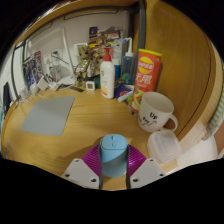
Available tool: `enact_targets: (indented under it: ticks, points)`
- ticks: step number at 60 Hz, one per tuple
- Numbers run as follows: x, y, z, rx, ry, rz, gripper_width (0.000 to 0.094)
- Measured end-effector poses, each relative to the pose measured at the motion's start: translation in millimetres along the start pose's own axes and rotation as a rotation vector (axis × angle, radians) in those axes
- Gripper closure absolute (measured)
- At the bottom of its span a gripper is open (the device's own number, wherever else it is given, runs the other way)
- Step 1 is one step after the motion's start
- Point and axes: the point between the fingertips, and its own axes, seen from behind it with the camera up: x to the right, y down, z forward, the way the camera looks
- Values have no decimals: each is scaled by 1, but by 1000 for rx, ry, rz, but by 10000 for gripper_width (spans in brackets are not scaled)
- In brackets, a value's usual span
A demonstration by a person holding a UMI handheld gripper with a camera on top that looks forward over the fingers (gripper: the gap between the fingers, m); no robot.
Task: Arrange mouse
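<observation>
Mouse [114, 153], pale blue, sits clamped in my gripper [114, 166], a pink pad [93, 160] pressing each side, near me over the wooden desk [95, 122]. The grey mat [49, 115] lies left and farther off. To the right stands a white mug [155, 111], behind it an orange can [148, 69] and a white bottle [107, 75]. A clear lid [163, 148] rests just right of my fingers.

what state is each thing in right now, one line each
mouse: between the gripper's fingers, both pads against its sides
gripper: shut on mouse
mug: upright, handle toward the wall
mouse pad: flat on desk, bare
white bottle: upright, capped
</observation>
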Motion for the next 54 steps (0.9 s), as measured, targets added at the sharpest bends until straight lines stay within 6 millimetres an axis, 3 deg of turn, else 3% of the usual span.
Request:
enact_targets:
  ticks: [5, 12, 19, 26, 32, 40, 47, 54]
  points:
    - [-1, -32, -13, 33, 36, 34, 629]
    - [-14, -123, -49, 164, 87, 44, 627]
    - [-55, -211, -83, 283, 84, 35, 627]
    - [-118, -259, -90, 343, 45, 10, 627]
    - [-176, -260, -68, 318, 2, -12, 628]
    - [-242, -221, -9, 213, -61, -20, 625]
    - [-276, -174, 39, 113, -87, -48, 620]
    - [-290, -138, 73, 44, -100, -67, 620]
